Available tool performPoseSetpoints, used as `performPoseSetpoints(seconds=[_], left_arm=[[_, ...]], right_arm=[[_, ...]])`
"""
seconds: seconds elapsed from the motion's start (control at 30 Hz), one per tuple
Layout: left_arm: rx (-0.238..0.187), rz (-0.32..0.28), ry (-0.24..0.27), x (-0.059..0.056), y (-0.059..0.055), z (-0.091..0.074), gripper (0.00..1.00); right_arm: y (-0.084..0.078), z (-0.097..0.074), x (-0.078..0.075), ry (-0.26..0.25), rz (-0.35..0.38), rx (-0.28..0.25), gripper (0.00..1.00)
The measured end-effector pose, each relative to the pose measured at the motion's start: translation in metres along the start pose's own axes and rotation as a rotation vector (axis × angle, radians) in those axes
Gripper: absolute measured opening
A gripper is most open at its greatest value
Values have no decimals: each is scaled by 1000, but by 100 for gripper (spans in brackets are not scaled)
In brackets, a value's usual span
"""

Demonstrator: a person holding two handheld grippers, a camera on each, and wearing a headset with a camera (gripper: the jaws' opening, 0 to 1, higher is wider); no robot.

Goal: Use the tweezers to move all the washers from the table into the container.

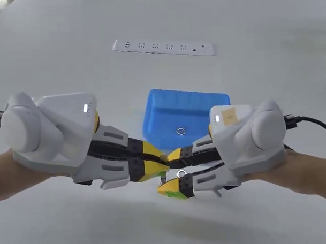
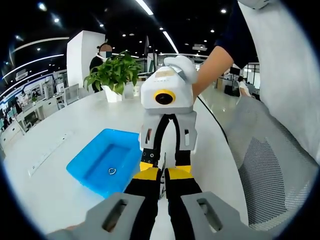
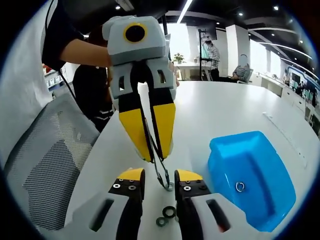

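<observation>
Three washers (image 3: 161,220) lie on the desk toward its near edge, beside the container (image 3: 222,160) — one at the tweezers (image 3: 162,175) tips; another washer (image 3: 240,187) is inside. Left tongs (image 3: 156,150) clamp the tweezers; right tongs (image 3: 160,176) stand part open around the tips, holding nothing. Pick-up step, I judge — next needs a firm pinch, then a lift over the wall.

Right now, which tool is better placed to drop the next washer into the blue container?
Left. The left tool grips the tweezers, tips at a washer near the container; the right tool is open, holding nothing.
</observation>
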State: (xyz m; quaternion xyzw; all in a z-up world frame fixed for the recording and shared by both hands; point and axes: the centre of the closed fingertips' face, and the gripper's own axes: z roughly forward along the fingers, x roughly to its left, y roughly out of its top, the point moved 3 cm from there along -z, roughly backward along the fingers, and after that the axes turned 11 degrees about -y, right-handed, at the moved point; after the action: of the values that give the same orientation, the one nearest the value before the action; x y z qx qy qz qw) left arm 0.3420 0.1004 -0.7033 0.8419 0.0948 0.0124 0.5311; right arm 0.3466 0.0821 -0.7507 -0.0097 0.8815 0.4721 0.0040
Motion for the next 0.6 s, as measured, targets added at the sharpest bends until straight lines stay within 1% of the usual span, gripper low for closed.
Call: performPoseSetpoints(seconds=[0.07,0.17,0.23,0.4,0.47,0.6], left_arm=[[0,-2,-2,0,0,0,7],[-1,-2,-1,-1,0,0,7],[-3,-2,-1,-1,0,1,7],[-6,-2,-3,-1,1,3,7],[-6,-1,-1,0,1,3,7],[-6,-1,0,0,1,2,7]], right_arm=[[0,0,-1,-3,3,-1,23],[3,0,-4,-27,-17,-13,16],[3,-1,-4,-18,6,-14,16],[0,-1,-4,-25,-16,-3,14],[-1,-1,-2,-22,-16,0,11],[-1,0,-3,-33,-18,-4,11]])
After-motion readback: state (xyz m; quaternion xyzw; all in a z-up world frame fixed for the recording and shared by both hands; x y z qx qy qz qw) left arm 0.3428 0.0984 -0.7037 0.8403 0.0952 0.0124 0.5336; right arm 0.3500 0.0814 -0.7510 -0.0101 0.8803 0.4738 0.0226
